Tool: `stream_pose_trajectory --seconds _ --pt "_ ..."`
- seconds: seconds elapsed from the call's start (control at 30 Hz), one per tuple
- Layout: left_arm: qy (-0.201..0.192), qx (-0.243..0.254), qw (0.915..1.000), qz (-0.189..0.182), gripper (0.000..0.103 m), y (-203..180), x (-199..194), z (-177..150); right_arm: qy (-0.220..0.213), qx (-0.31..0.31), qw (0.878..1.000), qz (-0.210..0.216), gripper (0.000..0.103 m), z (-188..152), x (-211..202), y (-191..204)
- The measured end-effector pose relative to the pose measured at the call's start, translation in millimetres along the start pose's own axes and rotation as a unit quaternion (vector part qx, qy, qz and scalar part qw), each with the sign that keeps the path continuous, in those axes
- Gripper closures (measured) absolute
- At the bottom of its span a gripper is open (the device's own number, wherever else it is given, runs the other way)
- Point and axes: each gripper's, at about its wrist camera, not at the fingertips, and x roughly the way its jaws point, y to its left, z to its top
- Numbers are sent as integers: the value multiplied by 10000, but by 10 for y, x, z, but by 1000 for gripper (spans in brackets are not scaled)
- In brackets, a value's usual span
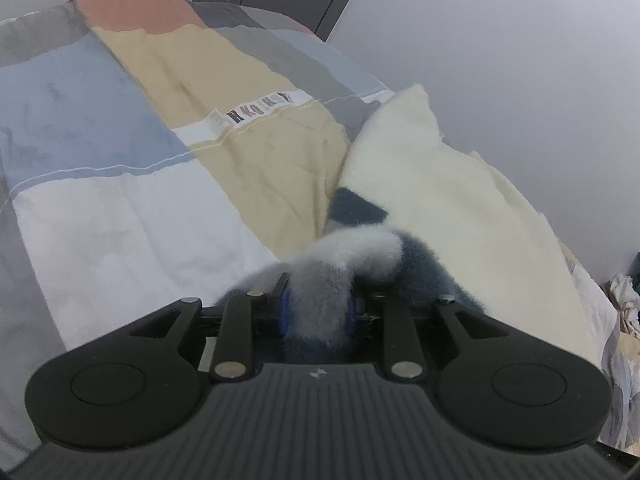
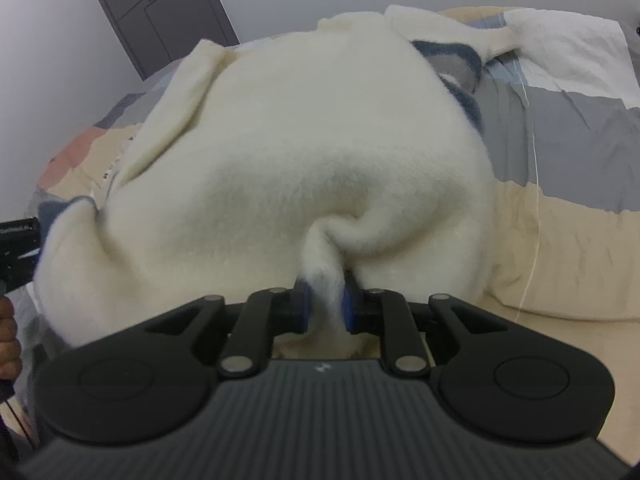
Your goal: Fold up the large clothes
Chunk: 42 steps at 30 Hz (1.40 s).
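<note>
Fuzzy fleece on a smooth, matt cotton-like bed cover

The cream garment (image 2: 280, 140) is thick, fluffy fleece with a soft nap and a blue-grey fuzzy trim; beneath it the patchwork bed cover (image 1: 120, 200) is flat woven cloth, matt and lightly creased. The left tongs (image 1: 318, 312) and right tongs (image 2: 325, 306), both pinched on fleece, are matt black plastic with ribbed housings, dull silver metal rivets and blue rubbery-looking pads (image 2: 349, 304). Beyond the garment, the door (image 2: 160, 4) is smooth, satin dark grey, and the wall (image 1: 520, 60) looks plain and matt.
</note>
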Motion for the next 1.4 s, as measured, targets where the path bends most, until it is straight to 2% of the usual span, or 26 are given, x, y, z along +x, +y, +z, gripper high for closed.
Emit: stream_pose_trajectory --seconds 0.03,0.1,0.17,0.2,0.27,0.37,0.5,0.57,0.67,0.77,0.93,1.0,1.13,1.3,1.4 --pt "-12 -13 10000 -23 73 13 -15 -2 -2 18 10000 11 83 1 -11 -6" --pt "-36 -4 10000 -44 64 17 -106 -28 7 7 10000 45 80 4 -45 -5" --pt "4 -56 10000 -17 39 24 -182 -41 31 77 9999 96 73 7 -96 -13" --pt "28 -163 9999 -20 34 37 -239 -65 35 138 9998 148 69 0 -136 -17" --pt "39 -435 9990 -124 29 90 -338 -102 29 276 9991 313 48 -23 -236 -28" --pt "64 -891 9954 -359 27 166 -500 -154 -26 422 9980 476 37 -83 -411 -24" --pt "21 -1083 9924 -585 26 186 -713 -297 -126 568 9972 469 37 -145 -643 -50" --pt "91 -1231 9889 -829 25 192 -785 -372 -191 805 9956 445 37 -147 -737 -111" --pt "301 -1470 9811 -1222 24 166 -840 -509 -287 1323 9902 357 37 -154 -822 -256" --pt "620 -1488 9770 -1393 23 68 -762 -639 -190 2061 9781 212 34 -230 -809 -468" --pt "976 -1473 9737 -1441 23 -46 -532 -743 64 3073 9514 201 34 -381 -635 -773" --pt "1038 -1478 9736 -1396 23 -63 -444 -753 90 3210 9467 256 34 -401 -554 -822" --pt "1182 -1656 9673 -1514 24 -50 -319 -778 86 3335 9421 337 37 -381 -334 -851" --pt "1230 -1559 9674 -1569 25 -118 -229 -810 -26 3528 9349 387 43 -337 -120 -937" --pt "1238 -1480 9686 -1570 25 -193 -145 -802 -107 3610 9307 582 56 -323 -54 -976"
